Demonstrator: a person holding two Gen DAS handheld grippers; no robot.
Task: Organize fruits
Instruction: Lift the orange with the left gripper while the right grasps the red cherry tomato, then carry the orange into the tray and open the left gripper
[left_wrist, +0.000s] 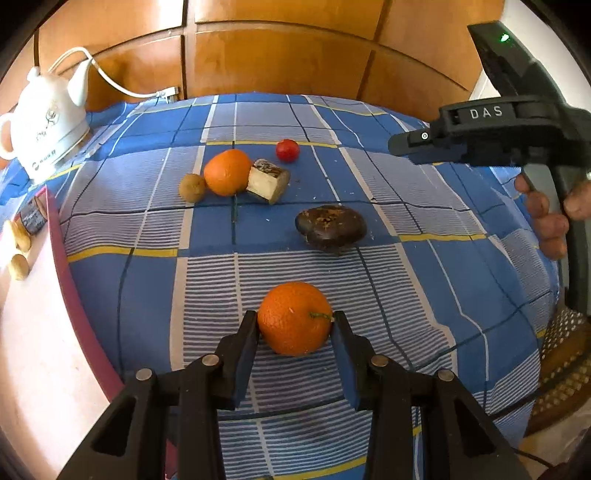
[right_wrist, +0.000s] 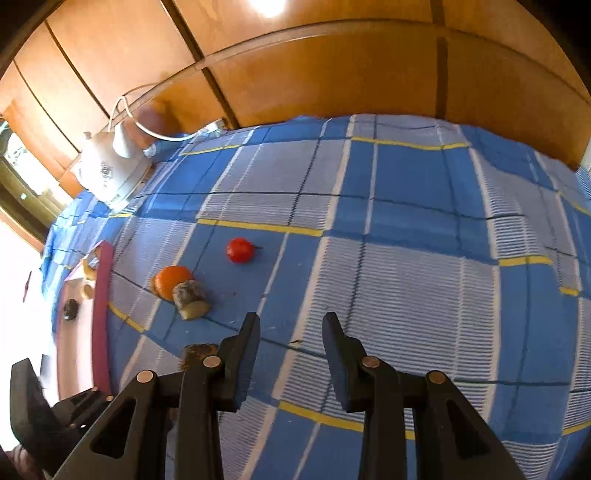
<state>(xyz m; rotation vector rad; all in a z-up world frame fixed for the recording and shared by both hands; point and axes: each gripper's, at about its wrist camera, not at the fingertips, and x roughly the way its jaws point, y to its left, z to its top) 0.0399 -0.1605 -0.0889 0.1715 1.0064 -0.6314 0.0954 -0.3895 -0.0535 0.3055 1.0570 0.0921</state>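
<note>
An orange (left_wrist: 293, 332) with a short green stem lies on the blue checked cloth (left_wrist: 388, 295), close in the left wrist view. My left gripper (left_wrist: 294, 318) is shut on it, one pad against each side. Farther back lie a second orange (left_wrist: 227, 171), a brown kiwi (left_wrist: 192, 187) touching it, and a small red fruit (left_wrist: 287, 150). In the right wrist view my right gripper (right_wrist: 291, 321) hangs over bare cloth, its jaws apart with nothing between them. The red fruit (right_wrist: 240, 250) and second orange (right_wrist: 171, 280) lie ahead to its left.
A pale cut wedge (left_wrist: 267, 181) leans on the far orange. A dark brown lump (left_wrist: 330, 229) sits mid-cloth. A white kettle (left_wrist: 44, 122) with its cord stands far left, and a pink tray (left_wrist: 55, 229) with small items is at the left edge. Wooden panels (left_wrist: 280, 55) stand behind.
</note>
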